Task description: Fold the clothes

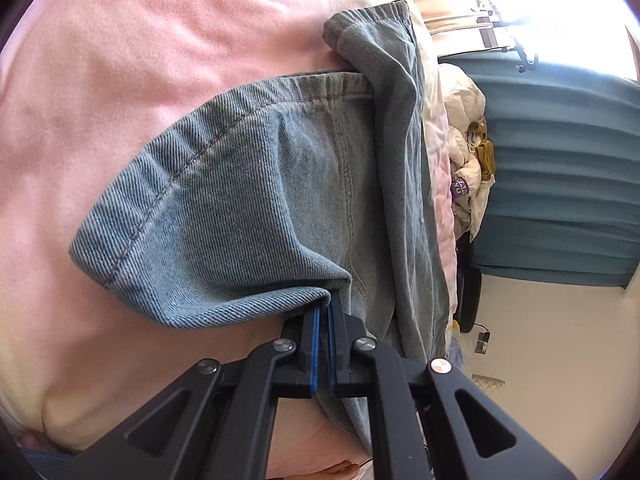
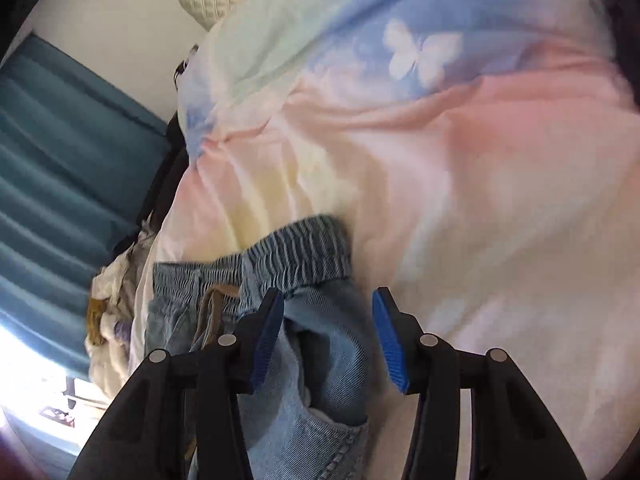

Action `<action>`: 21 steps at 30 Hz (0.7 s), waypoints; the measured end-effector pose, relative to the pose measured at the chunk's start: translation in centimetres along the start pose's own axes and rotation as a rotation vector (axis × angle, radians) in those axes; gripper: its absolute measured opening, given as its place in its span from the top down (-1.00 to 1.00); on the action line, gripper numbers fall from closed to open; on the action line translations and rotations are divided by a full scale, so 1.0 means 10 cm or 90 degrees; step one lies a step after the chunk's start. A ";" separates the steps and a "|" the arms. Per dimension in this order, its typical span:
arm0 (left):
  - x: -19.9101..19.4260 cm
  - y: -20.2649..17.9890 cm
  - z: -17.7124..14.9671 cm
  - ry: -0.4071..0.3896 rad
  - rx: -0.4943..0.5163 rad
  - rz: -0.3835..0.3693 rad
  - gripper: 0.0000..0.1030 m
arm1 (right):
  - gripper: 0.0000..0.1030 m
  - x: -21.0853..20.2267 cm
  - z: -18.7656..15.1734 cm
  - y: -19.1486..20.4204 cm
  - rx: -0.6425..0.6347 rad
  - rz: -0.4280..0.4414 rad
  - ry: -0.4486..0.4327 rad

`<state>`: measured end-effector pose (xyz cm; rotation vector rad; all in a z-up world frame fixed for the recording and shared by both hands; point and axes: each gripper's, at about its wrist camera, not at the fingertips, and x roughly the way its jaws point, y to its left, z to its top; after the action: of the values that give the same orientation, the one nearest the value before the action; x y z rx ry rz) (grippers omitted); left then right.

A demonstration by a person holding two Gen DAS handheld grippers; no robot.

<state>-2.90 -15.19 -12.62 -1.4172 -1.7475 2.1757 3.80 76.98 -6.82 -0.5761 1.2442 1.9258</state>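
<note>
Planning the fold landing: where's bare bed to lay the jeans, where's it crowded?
Free: pink bedding left of the jeans in the left view, and right of the waistband in the right view. Crowded: the bed edge by the white clothes pile and teal curtain.

Two wrist fisheyes, both angled down, close over the jeans [image 1: 248, 200] on the bedspread [image 2: 480, 200]

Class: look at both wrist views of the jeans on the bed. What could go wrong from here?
1. The left gripper pinches only a thin fold of the jeans; it may slip free when pulled.
2. The right gripper is open over the elastic waistband; closing there could also catch the soft bedcover.
</note>
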 end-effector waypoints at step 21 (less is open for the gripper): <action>-0.34 -0.04 0.12 -0.027 -0.002 -0.062 0.95 | 0.89 -0.57 0.16 0.67 -0.241 0.134 0.028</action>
<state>-1.81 -17.70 -10.23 -1.2670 -1.7933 2.1699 2.05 74.85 1.71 -0.7041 1.0029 2.3620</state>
